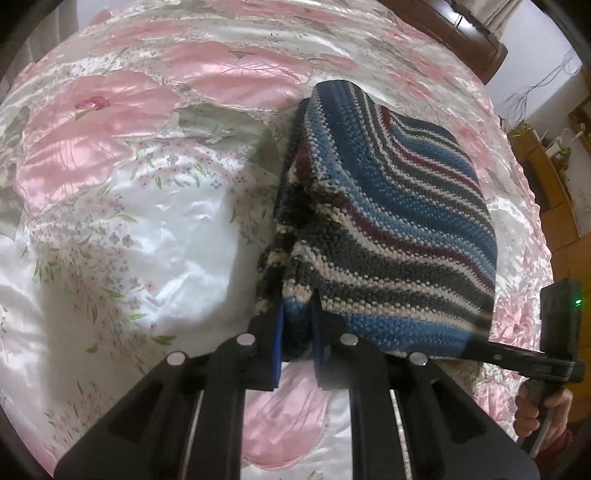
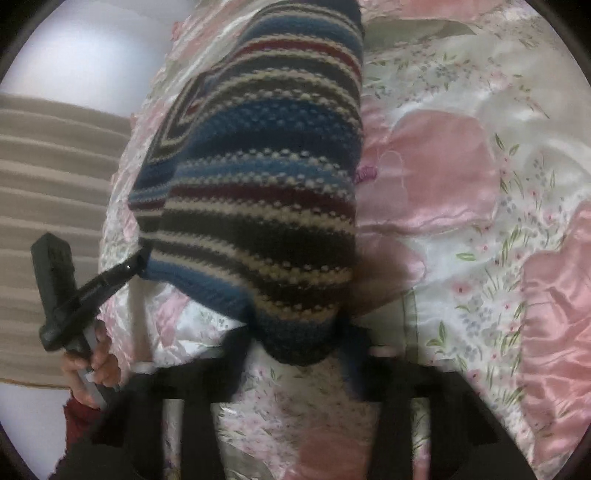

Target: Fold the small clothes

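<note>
Striped knit sweater (image 1: 388, 206): left tongs (image 1: 297, 332) and right tongs (image 2: 299, 343) each pinching an edge; keep your corners level, lower onto bedspread (image 1: 129, 221).

A glossy satin bedspread (image 1: 122, 206) in white with large pink flowers fills the scene. A dark wooden headboard (image 1: 454, 33) borders it, with a pale wall (image 1: 535, 55) and light wooden furniture (image 1: 554, 192) beyond. Beige pleated curtain (image 2: 48, 184) hangs elsewhere.
</note>
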The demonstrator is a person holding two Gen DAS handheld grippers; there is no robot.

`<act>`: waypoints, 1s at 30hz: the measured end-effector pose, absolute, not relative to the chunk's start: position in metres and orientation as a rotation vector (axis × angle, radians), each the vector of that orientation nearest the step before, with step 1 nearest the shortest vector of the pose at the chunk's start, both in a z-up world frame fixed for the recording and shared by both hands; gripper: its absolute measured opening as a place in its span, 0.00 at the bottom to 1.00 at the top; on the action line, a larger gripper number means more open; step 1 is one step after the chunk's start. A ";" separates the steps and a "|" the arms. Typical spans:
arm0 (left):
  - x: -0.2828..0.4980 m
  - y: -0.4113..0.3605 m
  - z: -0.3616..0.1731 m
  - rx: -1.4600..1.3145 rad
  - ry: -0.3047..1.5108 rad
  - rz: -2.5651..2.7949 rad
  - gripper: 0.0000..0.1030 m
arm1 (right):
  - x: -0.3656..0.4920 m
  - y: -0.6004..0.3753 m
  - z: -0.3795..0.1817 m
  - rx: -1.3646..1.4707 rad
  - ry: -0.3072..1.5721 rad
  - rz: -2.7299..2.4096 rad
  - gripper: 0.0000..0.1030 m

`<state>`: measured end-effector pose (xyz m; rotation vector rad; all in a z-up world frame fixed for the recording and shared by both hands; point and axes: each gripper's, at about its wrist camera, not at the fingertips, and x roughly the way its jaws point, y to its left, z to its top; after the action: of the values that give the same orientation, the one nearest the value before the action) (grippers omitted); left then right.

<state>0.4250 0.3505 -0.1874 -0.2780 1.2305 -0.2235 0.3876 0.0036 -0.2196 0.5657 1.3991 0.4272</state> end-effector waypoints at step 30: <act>0.483 0.322 -0.127 -0.201 1.167 -0.306 0.52 | 0.420 -0.035 -0.155 0.324 1.296 0.314 0.64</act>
<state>0.4828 0.3218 -0.1266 -0.2012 1.1668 -0.3057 0.4198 -0.0353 -0.1555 0.3239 1.2959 0.3138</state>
